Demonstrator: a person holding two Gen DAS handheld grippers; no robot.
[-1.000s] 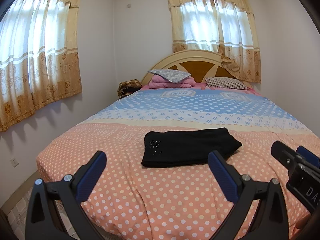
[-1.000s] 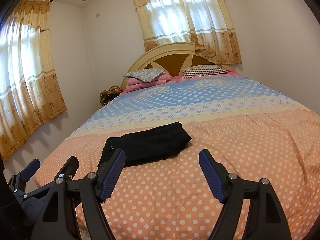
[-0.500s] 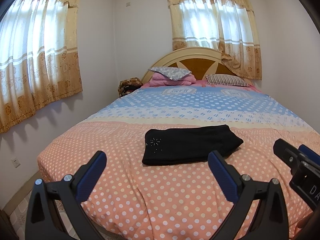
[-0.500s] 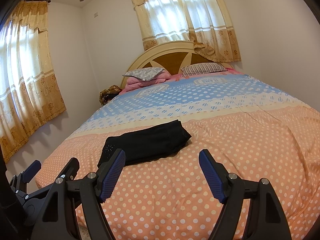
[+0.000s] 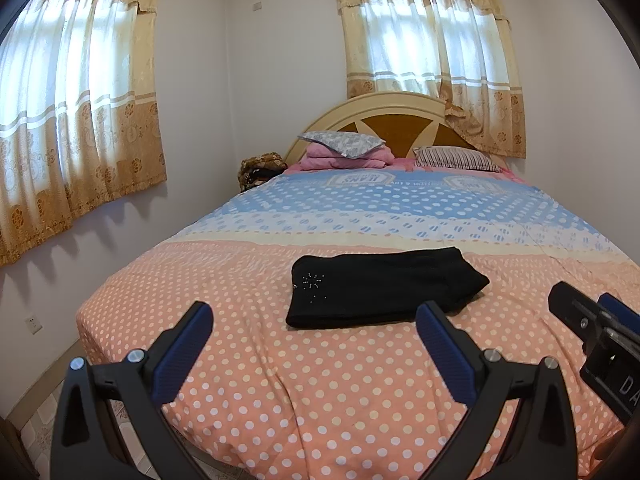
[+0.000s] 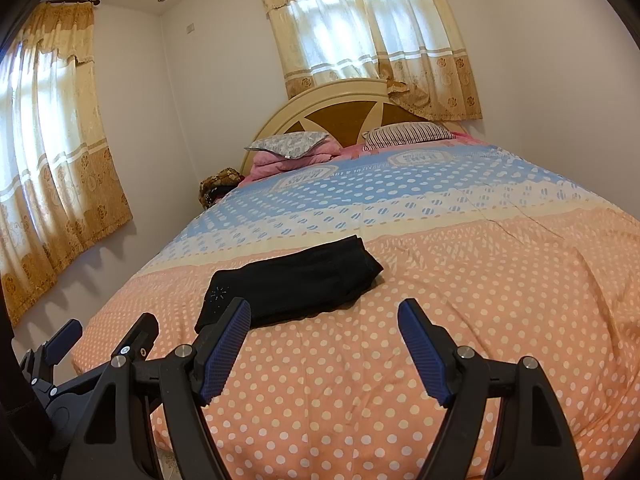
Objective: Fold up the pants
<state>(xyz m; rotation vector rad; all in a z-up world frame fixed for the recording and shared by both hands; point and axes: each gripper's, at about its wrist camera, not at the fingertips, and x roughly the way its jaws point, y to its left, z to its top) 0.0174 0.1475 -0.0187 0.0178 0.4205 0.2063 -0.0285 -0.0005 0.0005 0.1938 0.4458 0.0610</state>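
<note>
Bedroom, polka-dot bed (image 5: 280, 380) ahead. I see black pants (image 5: 380, 286) folded flat on its peach section, well short of the pillows. Left gripper (image 5: 316, 344) and right gripper (image 6: 324, 344) both spread wide, empty, hovering near the bed's foot.

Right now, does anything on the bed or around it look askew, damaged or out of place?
Only one small thing: the right-hand curtain has its lower corner caught on the headboard, so it hangs bunched there. The black pants lie folded flat on the bedspread, and both grippers, left and right, are open and empty.
</note>
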